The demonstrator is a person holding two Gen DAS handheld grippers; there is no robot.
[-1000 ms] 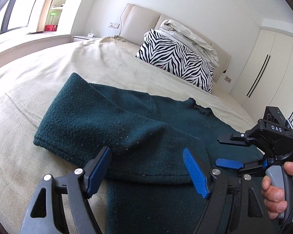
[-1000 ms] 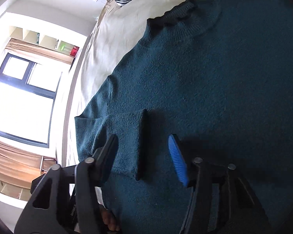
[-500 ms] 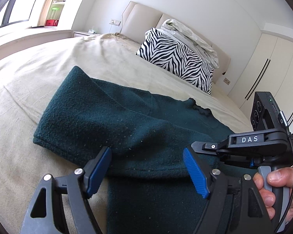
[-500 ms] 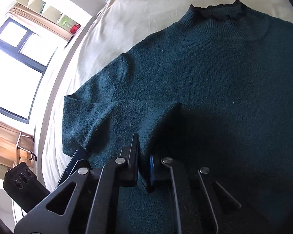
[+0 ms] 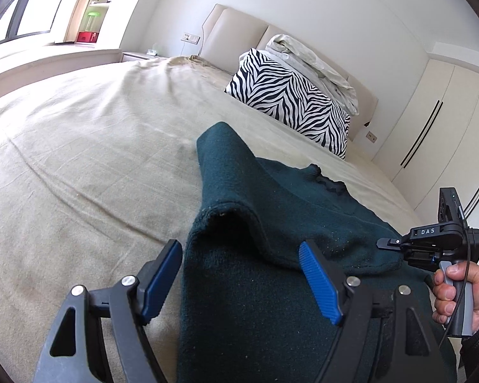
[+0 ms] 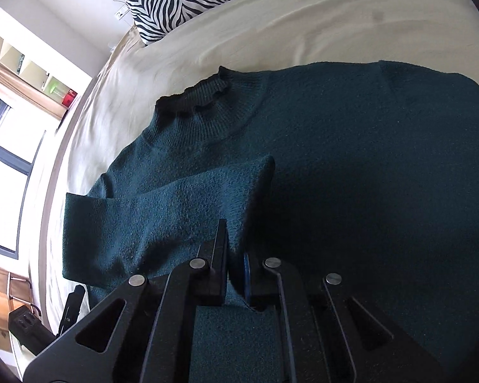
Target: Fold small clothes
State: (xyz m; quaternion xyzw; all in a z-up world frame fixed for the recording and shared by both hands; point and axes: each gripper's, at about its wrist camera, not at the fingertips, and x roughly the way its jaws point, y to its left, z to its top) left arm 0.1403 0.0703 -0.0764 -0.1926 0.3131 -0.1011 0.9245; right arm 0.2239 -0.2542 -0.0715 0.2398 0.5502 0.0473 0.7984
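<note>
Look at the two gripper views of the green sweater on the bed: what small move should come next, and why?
Probably the right gripper, shut on the sleeve cuff, should carry it further across the sweater body and lay it flat. The sleeve is lifted and only partly folded over, while the left gripper hangs open above the sweater's edge, holding nothing.

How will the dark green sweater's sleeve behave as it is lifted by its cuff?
Probably floppy: the sleeve sags and arches between the right tongs and the sweater. Its fuzzy knit likely grips rather than slips. It looks light, bunching easily.

sunlit bedroom: beige bed (image 5: 79, 166), zebra pillow (image 5: 290, 102), white wardrobe (image 5: 444, 134).
</note>
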